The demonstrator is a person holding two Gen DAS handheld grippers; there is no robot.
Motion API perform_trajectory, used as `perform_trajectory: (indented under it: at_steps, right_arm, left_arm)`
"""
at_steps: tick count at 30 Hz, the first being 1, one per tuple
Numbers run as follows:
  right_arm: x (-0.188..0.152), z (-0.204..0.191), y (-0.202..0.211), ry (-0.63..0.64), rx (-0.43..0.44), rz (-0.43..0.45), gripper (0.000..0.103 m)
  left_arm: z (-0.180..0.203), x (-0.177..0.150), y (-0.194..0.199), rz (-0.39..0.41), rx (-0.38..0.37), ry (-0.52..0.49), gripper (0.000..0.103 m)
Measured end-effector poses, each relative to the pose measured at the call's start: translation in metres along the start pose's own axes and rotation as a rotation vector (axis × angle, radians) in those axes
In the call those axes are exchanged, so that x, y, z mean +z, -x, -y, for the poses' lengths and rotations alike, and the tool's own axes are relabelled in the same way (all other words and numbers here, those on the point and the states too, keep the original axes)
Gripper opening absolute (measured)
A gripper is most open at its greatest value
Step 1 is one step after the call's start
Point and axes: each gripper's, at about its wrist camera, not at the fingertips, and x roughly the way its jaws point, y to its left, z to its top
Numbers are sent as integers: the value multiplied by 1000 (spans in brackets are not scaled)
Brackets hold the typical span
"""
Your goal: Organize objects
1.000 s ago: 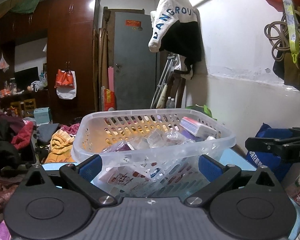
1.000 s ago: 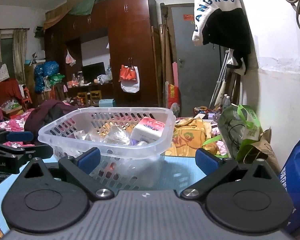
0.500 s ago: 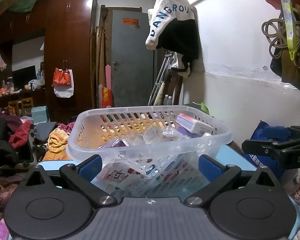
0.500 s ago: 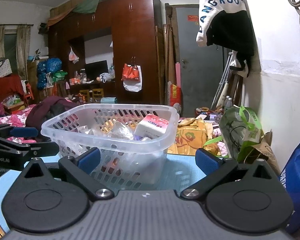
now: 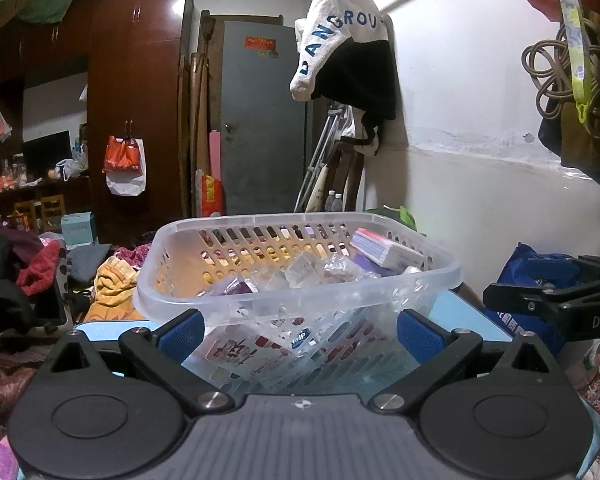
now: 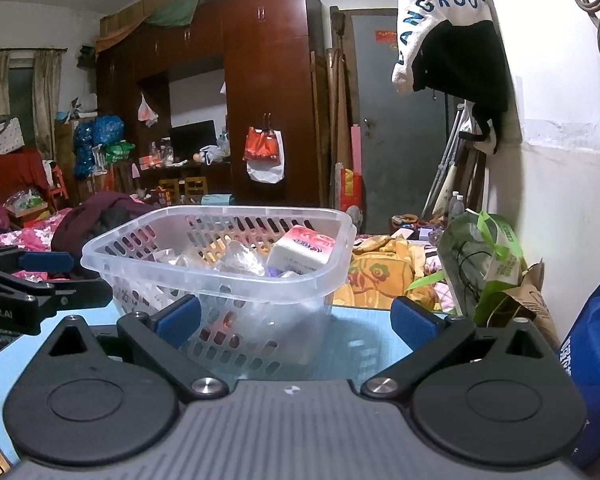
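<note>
blue fingers (image 5: 182, 330) wide, grasping nothing

One clear plastic basket (image 5: 300, 292) stands on one light blue bench (image 6: 364, 332). In the basket, one tissue pack (image 6: 302, 250) with a pink and white wrapper can be counted; the crinkled clear wrappers (image 5: 320, 270) beside it are too jumbled to count. There are two hand-held grippers: the left hand-held gripper (image 5: 300, 330) and the right hand-held gripper (image 6: 296, 320), each with two blue-padded fingers (image 5: 180, 330). Against the wall lean one green bag (image 6: 484, 264) and one blue bag (image 5: 540, 272). One white and black garment (image 5: 348, 48) hangs above. Two small bottles (image 5: 335, 200) stand near the door.
</note>
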Motion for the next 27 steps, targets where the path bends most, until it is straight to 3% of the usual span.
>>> perform_trajectory:
  at_steps: [27]
  right_arm:
    - [-3,1,1,10,16,-1,103]
  left_arm:
    - [1,0,-1,4,8,-6,103]
